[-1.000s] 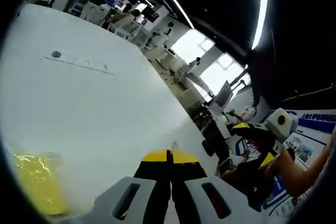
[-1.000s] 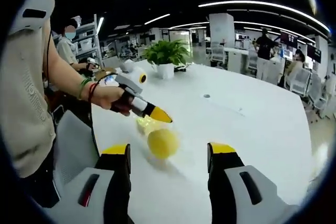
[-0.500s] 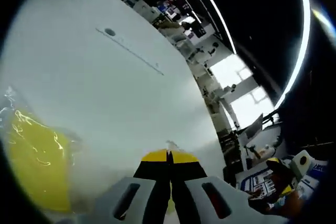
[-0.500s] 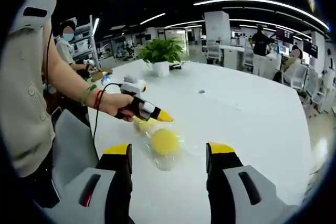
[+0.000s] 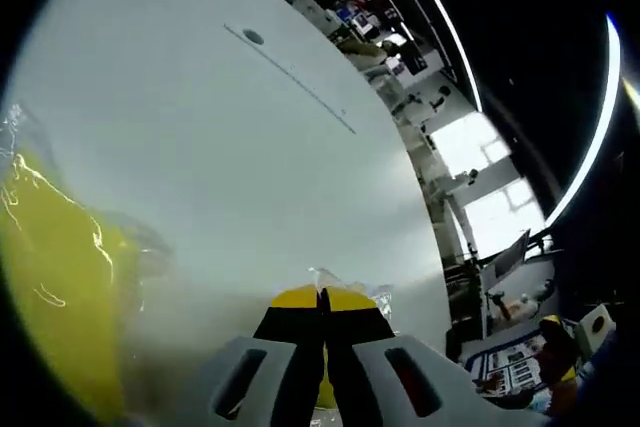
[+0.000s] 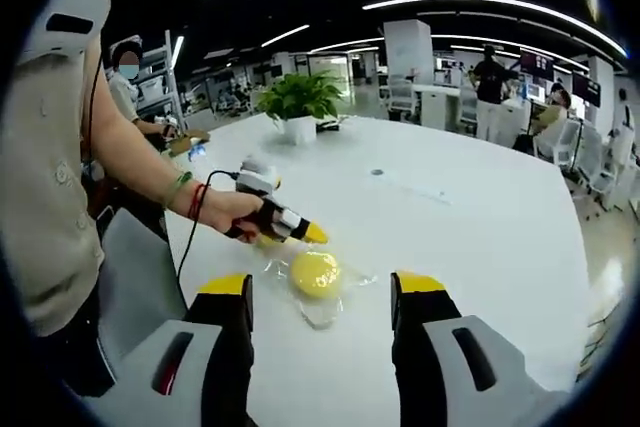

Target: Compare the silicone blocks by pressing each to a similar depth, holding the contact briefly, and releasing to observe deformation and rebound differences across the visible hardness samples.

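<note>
A round yellow silicone block [image 6: 316,273], dome-shaped and matte, lay in a crinkled clear plastic wrapper [image 6: 318,305] on the white table [image 6: 480,237], between and just ahead of the right gripper [image 6: 320,292], whose yellow-tipped jaws stood spread wide apart with nothing held. The left gripper [image 6: 290,227], held in the person's hand [image 6: 235,215], reached in from the left with its yellow tip low at the table just beside the block; whether it touched the block could not be told. In the left gripper view, the left gripper [image 5: 321,299] had its jaws pressed together into a single blunt point, with a sliver of yellow and glinting clear film just under the tip, and a second yellow block [image 5: 55,297] in shiny wrinkled wrap sat close at the left edge, blurred. To do the press well, it seemed best to bring the closed tip straight down on the dome's crown, not its sloping side, since a rounded sample on slippery film would likely skid; then sink to a modest depth, hold steady, and lift cleanly so the rebound could be watched. The table was smooth and glossy, with a small round grommet [image 6: 377,173]. Behind it stood a potted green plant [image 6: 297,102].
</note>
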The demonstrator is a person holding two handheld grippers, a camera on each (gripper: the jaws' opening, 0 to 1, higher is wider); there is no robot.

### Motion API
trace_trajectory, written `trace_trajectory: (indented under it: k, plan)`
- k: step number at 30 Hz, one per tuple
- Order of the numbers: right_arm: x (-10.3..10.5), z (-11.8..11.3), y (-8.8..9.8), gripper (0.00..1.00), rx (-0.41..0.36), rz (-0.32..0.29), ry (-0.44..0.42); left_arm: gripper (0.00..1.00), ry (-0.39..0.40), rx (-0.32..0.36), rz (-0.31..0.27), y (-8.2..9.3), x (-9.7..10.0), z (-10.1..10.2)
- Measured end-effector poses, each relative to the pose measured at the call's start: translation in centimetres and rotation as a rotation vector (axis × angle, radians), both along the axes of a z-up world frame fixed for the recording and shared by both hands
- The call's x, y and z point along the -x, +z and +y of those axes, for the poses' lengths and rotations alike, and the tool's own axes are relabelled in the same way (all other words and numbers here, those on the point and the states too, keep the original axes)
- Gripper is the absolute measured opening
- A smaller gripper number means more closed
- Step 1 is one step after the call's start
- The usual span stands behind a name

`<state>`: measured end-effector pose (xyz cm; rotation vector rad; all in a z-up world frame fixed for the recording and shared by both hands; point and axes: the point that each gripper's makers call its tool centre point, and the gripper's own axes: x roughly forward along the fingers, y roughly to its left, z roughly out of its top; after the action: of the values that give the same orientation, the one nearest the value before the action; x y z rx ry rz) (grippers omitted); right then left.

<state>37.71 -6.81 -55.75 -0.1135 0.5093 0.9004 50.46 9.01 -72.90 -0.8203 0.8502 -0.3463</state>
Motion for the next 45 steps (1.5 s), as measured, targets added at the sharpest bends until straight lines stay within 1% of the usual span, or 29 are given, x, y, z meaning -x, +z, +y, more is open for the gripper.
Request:
trace_trajectory:
  k: [2, 4, 7, 9, 10, 11, 14, 15, 17, 22, 23, 26, 29, 30, 32, 37, 39, 45]
  plan:
    - [0.0, 0.1, -0.1, 0.50, -0.002, -0.001, 0.000, 0.00, -0.002, -0.023, 0.009, -0.5, 0.1, 0.2]
    - [0.0, 0.1, -0.2, 0.50, -0.003, 0.002, -0.003, 0.00, 0.005, -0.007, 0.015, -0.6, 0.0, 0.2]
    - [0.0, 0.0, -0.4, 0.49, 0.005, 0.003, -0.006, 0.00, -0.004, -0.012, 0.002, -0.7, 0.0, 0.3]
    - [0.1, -0.1, -0.7, 0.49, 0.015, 0.009, -0.004, 0.00, 0.015, 0.017, 0.023, -0.8, 0.0, 0.3]
    - [0.1, -0.1, -0.7, 0.49, 0.012, 0.007, -0.003, 0.00, 0.011, 0.014, 0.023, -0.8, 0.0, 0.4]
    - [0.1, 0.0, -0.6, 0.49, 0.008, 0.010, -0.003, 0.00, 0.000, 0.001, 0.014, -0.8, 0.0, 0.4]
    - [0.1, 0.2, -0.6, 0.49, 0.009, 0.010, 0.000, 0.00, 0.000, -0.012, 0.001, -0.8, -0.1, 0.4]
    - [0.1, 0.2, -0.6, 0.49, 0.008, 0.011, 0.001, 0.00, -0.003, -0.026, -0.008, -0.9, 0.0, 0.5]
    - [0.0, 0.3, -0.7, 0.49, 0.009, 0.010, 0.000, 0.02, -0.017, -0.056, -0.021, -1.0, 0.0, 0.6]
    - [0.3, 0.3, -0.9, 0.49, 0.012, 0.019, -0.001, 0.09, -0.029, -0.076, -0.034, -0.9, -0.1, 0.9]
    - [0.3, 0.3, -0.9, 0.49, 0.012, 0.015, -0.002, 0.10, -0.030, -0.090, -0.040, -0.9, -0.1, 1.2]
    - [0.4, 0.4, -1.0, 0.49, 0.008, 0.020, -0.006, 0.19, -0.020, -0.124, -0.057, -0.7, -0.4, 2.0]
    - [0.6, 0.6, -1.1, 0.50, 0.009, 0.019, -0.008, 0.25, -0.020, -0.117, -0.062, -0.2, -0.5, 2.0]
    - [0.7, 0.7, -1.1, 0.50, 0.008, 0.015, -0.008, 0.28, -0.018, -0.135, -0.074, 0.0, -0.5, 2.2]
    - [0.7, 0.8, -1.1, 0.50, 0.009, 0.018, -0.009, 0.31, -0.023, -0.142, -0.078, 0.3, -0.4, 2.4]
    - [1.3, 1.2, -0.8, 0.49, 0.004, 0.012, -0.006, 0.32, -0.004, -0.134, -0.085, 1.2, -0.1, 3.2]
    - [1.5, 1.4, -0.5, 0.49, 0.004, 0.009, -0.003, 0.31, 0.007, -0.114, -0.082, 1.6, 0.1, 3.4]
    - [2.0, 1.7, 0.3, 0.50, 0.002, -0.008, -0.005, 0.31, 0.022, -0.098, -0.103, 3.3, 0.5, 3.9]
